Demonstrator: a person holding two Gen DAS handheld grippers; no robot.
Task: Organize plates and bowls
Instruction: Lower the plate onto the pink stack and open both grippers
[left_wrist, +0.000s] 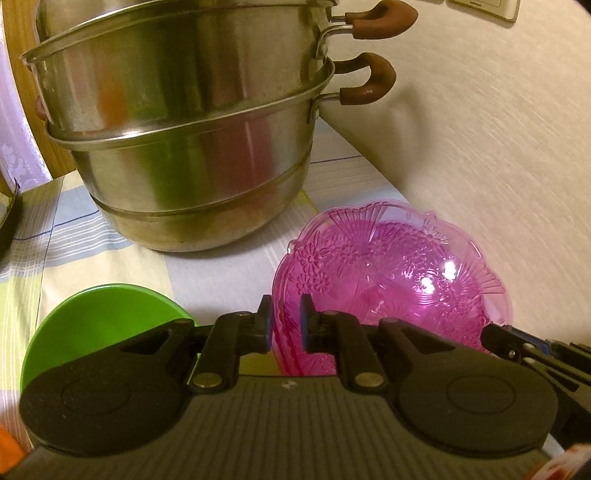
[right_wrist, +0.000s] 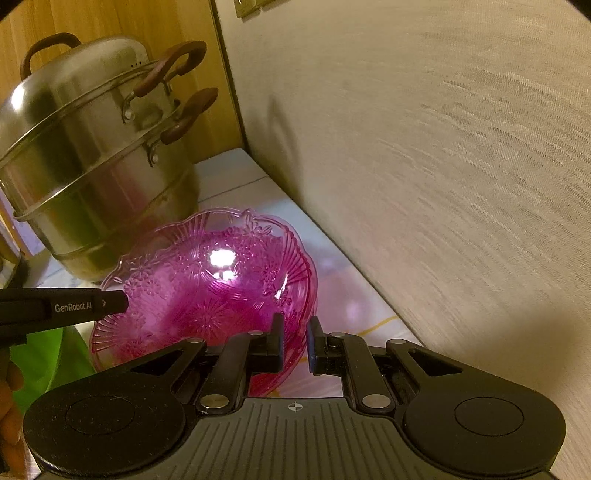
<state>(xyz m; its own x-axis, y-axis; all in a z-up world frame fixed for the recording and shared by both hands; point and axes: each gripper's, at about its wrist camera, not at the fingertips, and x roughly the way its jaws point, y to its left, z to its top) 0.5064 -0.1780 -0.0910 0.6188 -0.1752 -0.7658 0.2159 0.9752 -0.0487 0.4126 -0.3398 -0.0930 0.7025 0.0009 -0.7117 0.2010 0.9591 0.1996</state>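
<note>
A pink see-through bowl (left_wrist: 399, 273) with a flower pattern and scalloped rim sits between both grippers near the wall, its opening tilted toward the cameras. My left gripper (left_wrist: 286, 306) is shut on the bowl's near left rim, which shows pink between the blue pads. My right gripper (right_wrist: 295, 328) is shut on the near right rim of the same pink bowl (right_wrist: 207, 280). In the left wrist view the right gripper's tip (left_wrist: 495, 338) shows at the bowl's right edge. A green bowl (left_wrist: 103, 321) lies left of the pink one, partly hidden behind the left gripper.
A tall stacked steel steamer pot (left_wrist: 184, 147) with brown handles stands just behind the bowls on the striped tablecloth (left_wrist: 92, 251). A textured wall (right_wrist: 443, 184) runs close along the right. A wooden panel (right_wrist: 129, 29) is behind the pot. A hand (right_wrist: 9, 406) shows at lower left.
</note>
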